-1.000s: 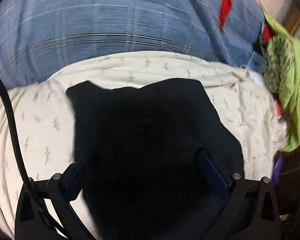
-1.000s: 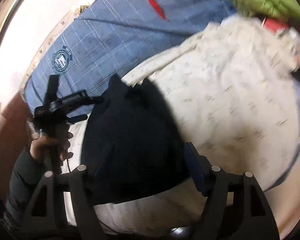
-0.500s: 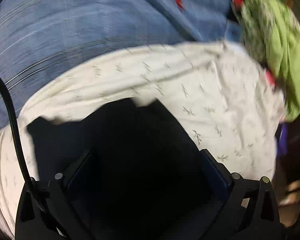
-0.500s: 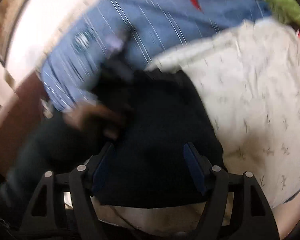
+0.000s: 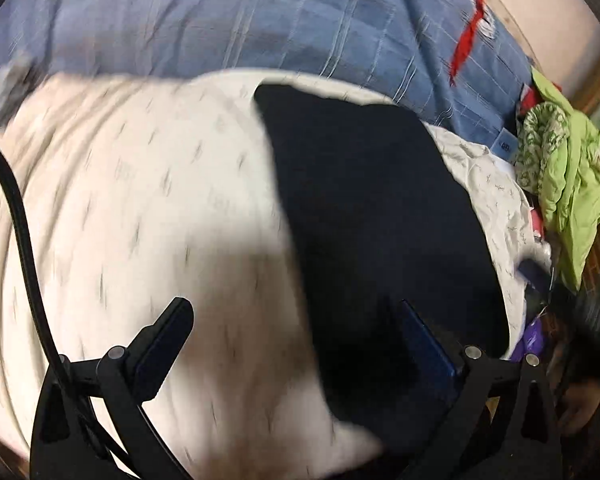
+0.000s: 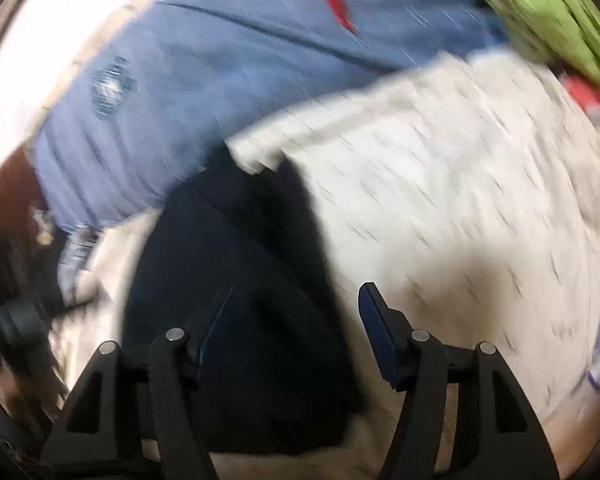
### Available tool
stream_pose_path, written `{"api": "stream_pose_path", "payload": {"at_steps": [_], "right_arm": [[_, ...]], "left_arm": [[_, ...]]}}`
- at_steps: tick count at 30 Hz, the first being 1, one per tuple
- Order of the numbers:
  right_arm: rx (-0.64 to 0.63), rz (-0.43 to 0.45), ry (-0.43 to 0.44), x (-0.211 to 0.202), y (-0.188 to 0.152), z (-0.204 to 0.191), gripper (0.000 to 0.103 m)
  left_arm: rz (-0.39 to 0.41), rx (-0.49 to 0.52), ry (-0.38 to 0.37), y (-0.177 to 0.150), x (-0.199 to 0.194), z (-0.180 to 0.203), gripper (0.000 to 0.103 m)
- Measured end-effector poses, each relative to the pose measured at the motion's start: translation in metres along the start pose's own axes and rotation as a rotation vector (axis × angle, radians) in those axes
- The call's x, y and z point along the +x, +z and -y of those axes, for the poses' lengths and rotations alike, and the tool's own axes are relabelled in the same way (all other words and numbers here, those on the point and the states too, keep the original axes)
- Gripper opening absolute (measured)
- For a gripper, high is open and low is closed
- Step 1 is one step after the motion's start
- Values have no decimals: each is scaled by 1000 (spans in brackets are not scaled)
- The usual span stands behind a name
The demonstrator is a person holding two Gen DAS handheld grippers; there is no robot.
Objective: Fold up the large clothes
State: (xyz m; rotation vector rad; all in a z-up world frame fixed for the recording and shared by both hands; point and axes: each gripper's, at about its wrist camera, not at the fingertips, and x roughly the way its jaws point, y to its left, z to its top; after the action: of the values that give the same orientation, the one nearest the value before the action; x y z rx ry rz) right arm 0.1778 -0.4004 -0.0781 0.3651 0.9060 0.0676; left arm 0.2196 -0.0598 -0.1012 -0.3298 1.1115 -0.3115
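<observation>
A folded dark navy garment (image 5: 380,216) lies on a cream patterned sheet (image 5: 140,184); it also shows in the right wrist view (image 6: 236,288), on the same sheet (image 6: 460,184). My left gripper (image 5: 296,332) is open above the sheet, its right finger over the garment's near edge. My right gripper (image 6: 296,312) is open above the garment's right edge, holding nothing. Both views are motion-blurred.
A blue checked bedcover (image 5: 260,20) with a red stripe lies beyond the sheet. A crumpled green garment (image 5: 564,176) sits at the right edge of the bed. A hand and the other gripper show blurred at lower left (image 6: 16,332).
The left gripper has swung left, so the dark garment now sits to its right. The right gripper has shifted right, toward the garment's right edge. Both stayed open.
</observation>
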Motion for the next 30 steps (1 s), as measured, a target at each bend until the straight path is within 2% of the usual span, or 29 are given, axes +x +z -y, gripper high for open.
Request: {"api": "stream_pose_path", "payload": {"at_steps": [3,5,8,10,11,12,15,17,20,22,27,30], "right_arm": [[-81,-32,68,24,22,-37,64],[-153,-71,87,48,30,-60,64],[-169,-148,92,81,38,-66,64],[-188,-196,25,103,40,-66,64],[-195,-224,-10,114,40,-62,64],[-195,-236,-20,118,42,-60,64],[-196,-284,-42,131,40,-51,62],[-246,-286,-133,134,36,-50,62],[-231,-297,-139,137,36,-38,62],[-236,-303,-149,140,36,-35,62],[-245,-322,-161,144,38,-35,63],[-276,-318,-188,147,38,-38,66]], "left_arm": [[20,-29,-25,-46,-12,5,102],[58,17,16,-76,-20,20,102],[162,160,189,-106,-23,48,102],[227,243,275,-117,-18,62,102],[238,262,294,-120,-12,65,102],[237,272,286,-121,-7,68,102],[161,250,185,-119,17,67,102],[144,259,168,-120,27,69,101],[180,282,206,-119,31,74,101],[189,242,225,-112,33,68,102],[161,154,212,-106,35,42,103],[191,89,243,-110,25,24,103]]}}
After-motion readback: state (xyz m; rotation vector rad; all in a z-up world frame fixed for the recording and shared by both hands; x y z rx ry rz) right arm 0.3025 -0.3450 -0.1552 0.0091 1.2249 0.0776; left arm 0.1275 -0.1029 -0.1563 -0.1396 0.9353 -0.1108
